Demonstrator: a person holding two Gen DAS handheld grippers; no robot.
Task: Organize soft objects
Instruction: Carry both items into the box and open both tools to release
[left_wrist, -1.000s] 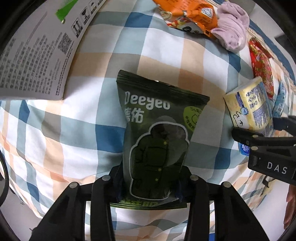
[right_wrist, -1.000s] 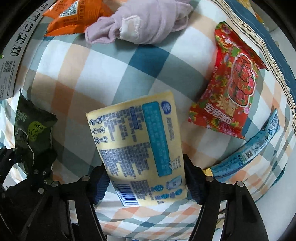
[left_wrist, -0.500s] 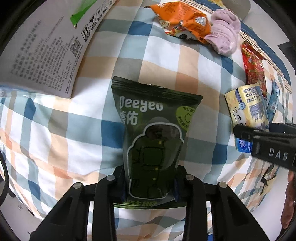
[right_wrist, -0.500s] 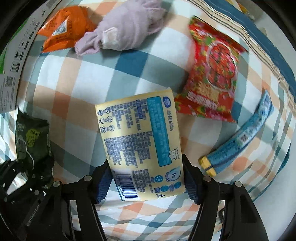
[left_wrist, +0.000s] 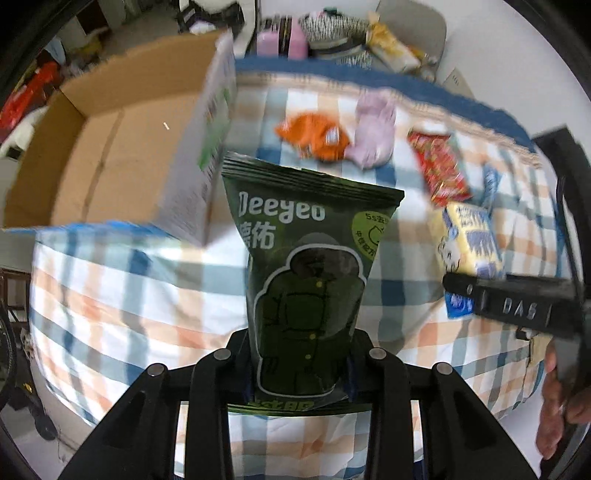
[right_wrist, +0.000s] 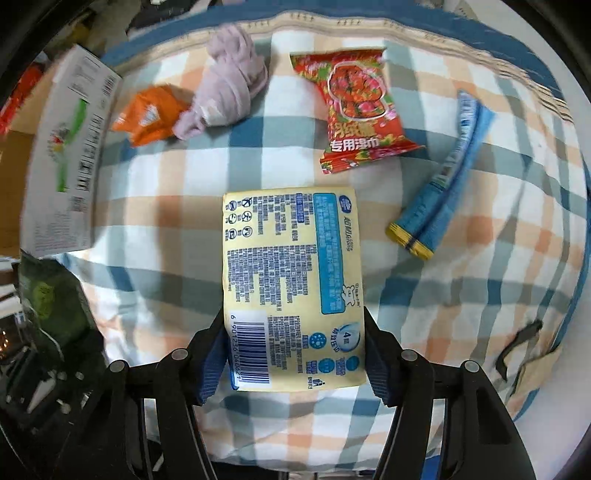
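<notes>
My left gripper (left_wrist: 297, 363) is shut on a dark green Deeyeo packet (left_wrist: 306, 266) and holds it upright above the checked cloth (left_wrist: 122, 295). My right gripper (right_wrist: 293, 354) is shut on a yellow tissue pack (right_wrist: 291, 284) with blue print and a barcode, lifted off the cloth. The yellow pack (left_wrist: 469, 236) and the right gripper also show at the right of the left wrist view. The green packet (right_wrist: 51, 299) shows at the left edge of the right wrist view.
An open cardboard box (left_wrist: 110, 147) stands at the left, its white printed side (right_wrist: 62, 162) facing the cloth. On the cloth lie an orange packet (right_wrist: 151, 114), a lilac rolled cloth (right_wrist: 229, 88), a red wipes packet (right_wrist: 358, 110) and a blue stick pack (right_wrist: 443, 195).
Both grippers have risen and pulled back with their packs. The cloth items look smaller and farther away, and the box's open inside has come into the left wrist view.
</notes>
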